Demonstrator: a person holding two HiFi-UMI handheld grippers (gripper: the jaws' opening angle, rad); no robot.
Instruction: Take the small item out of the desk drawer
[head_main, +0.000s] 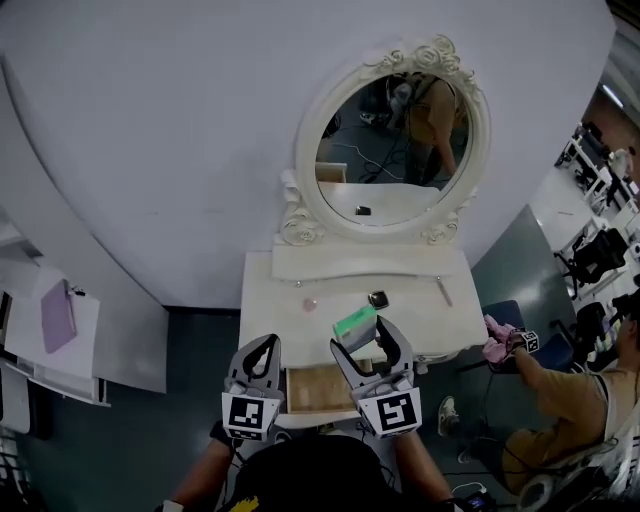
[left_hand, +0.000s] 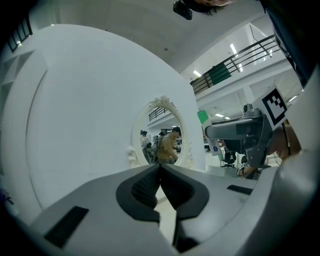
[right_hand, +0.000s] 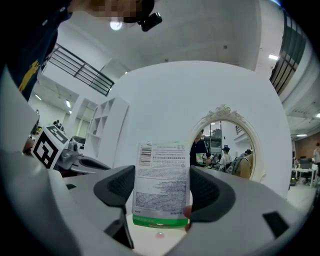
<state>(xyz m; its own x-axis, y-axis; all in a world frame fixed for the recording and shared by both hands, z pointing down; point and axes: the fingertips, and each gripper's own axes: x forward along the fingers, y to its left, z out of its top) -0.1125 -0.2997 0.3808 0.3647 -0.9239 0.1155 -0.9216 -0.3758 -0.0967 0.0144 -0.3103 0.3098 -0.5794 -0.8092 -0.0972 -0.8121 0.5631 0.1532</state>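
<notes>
Right gripper (right_hand: 161, 197): clamped on a small green and white packet (right_hand: 161, 182), 1 pad on each side edge, packet standing upright between the jaws with its printed side to the camera.

Left gripper (left_hand: 160, 169): jaws pinched fully together with nothing in them, just hanging at the left of the drawer.

Packet spot: in the head view it's up in the air over the near edge of the desk top (head_main: 290, 300), just beyond the drawer and not touching the desk or the drawer.

Drawer (head_main: 318, 388): standing open below the desk top. The bit of wooden floor I can see looks bare, but the 2 grippers hide part of it, so I can't swear to that.

Desk top stuff: a small dark item (head_main: 378, 299) just beyond the packet and a tiny pink bit (head_main: 310, 304) to its left, with the oval mirror (head_main: 395, 150) at the far side.

Done: I'd say the main job is basically sorted, since the item is out of the drawer and held firmly.

Left: probably just parking the packet on the desk top and letting go, maybe pushing the drawer closed with the free left gripper.
</notes>
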